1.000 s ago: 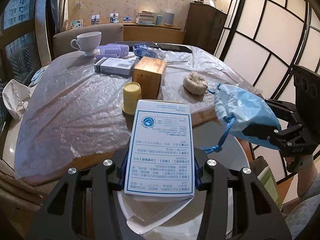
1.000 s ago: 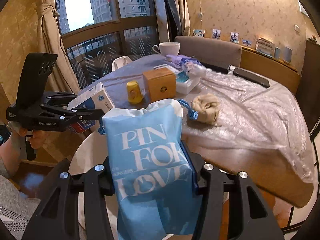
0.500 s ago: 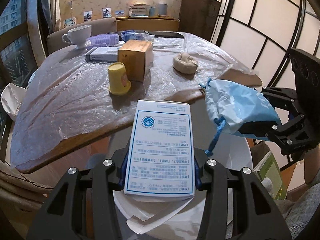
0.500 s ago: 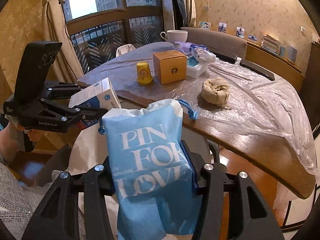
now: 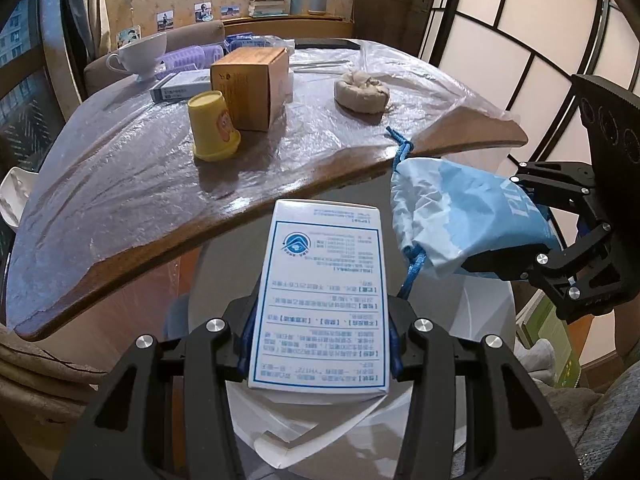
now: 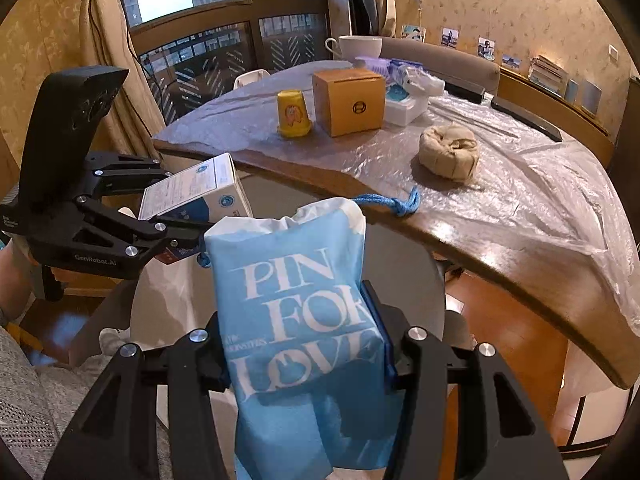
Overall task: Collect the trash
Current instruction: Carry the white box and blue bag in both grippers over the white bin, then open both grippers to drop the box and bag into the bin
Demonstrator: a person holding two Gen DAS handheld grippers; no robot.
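Observation:
My left gripper (image 5: 320,336) is shut on a white and blue printed carton (image 5: 324,296), held off the table's near edge above a white bin with a liner (image 5: 484,364). My right gripper (image 6: 302,344) is shut on a light blue drawstring bag (image 6: 296,320) printed "PIN FOR LOVE"; it shows at the right of the left wrist view (image 5: 460,216). The left gripper and carton (image 6: 192,190) show at the left of the right wrist view.
The plastic-covered wooden table (image 5: 132,184) carries a yellow cup (image 5: 212,128), a brown cardboard box (image 5: 252,84), a beige cloth bundle (image 5: 362,92), a white teacup (image 5: 142,54) and small boxes. A folding screen (image 5: 520,40) stands at the right.
Both grippers have drawn back and down from the table with their loads. The table edge now lies ahead of them and the bin beneath.

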